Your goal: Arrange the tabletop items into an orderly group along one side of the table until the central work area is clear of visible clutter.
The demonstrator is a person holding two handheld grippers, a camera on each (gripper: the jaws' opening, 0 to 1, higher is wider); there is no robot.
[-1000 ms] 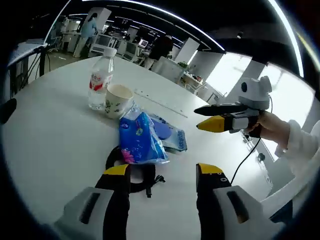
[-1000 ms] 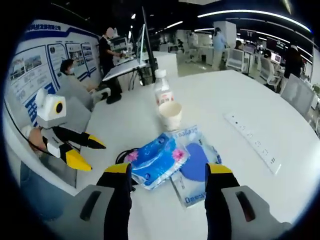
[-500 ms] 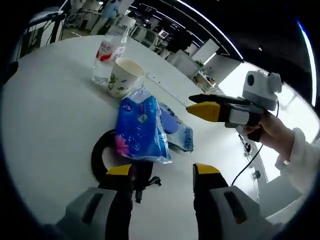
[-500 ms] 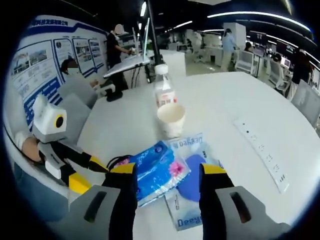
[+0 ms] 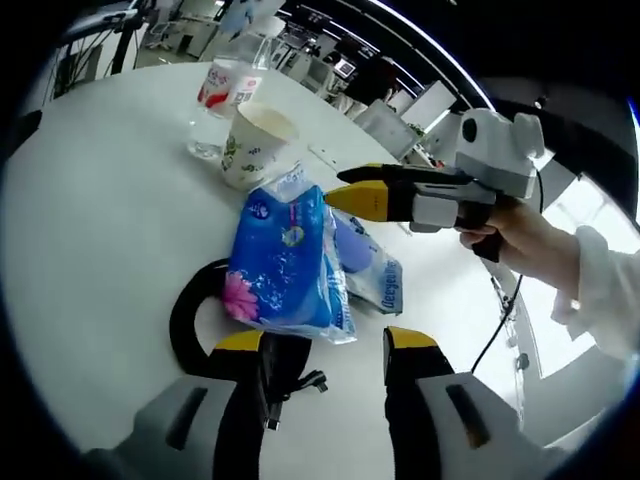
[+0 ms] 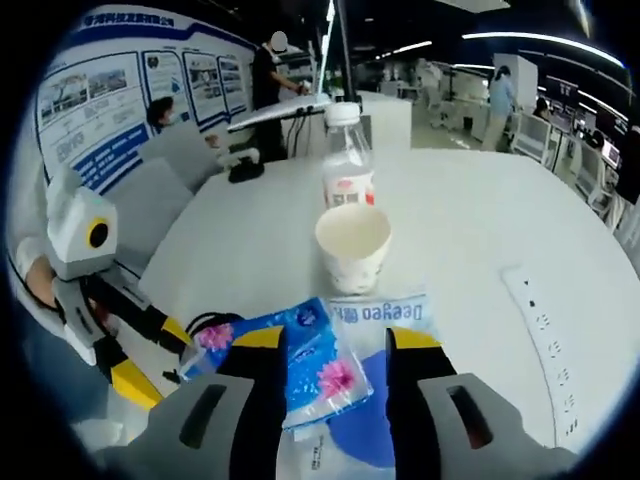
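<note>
Blue tissue pack (image 5: 283,262) lies mid-bench (image 5: 90,240) atop a black cable loop (image 5: 190,310), beside a flat blue pouch (image 6: 385,395); paper cup (image 6: 353,245) and bottle (image 6: 347,172) stand beyond. Left gripper (image 5: 320,345) and right gripper (image 6: 325,340) both hover with jaws parted, holding nothing.

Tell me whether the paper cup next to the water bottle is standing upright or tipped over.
Upright. The paper cup stands on its base on the table with its round mouth facing up, just in front of the water bottle.
</note>
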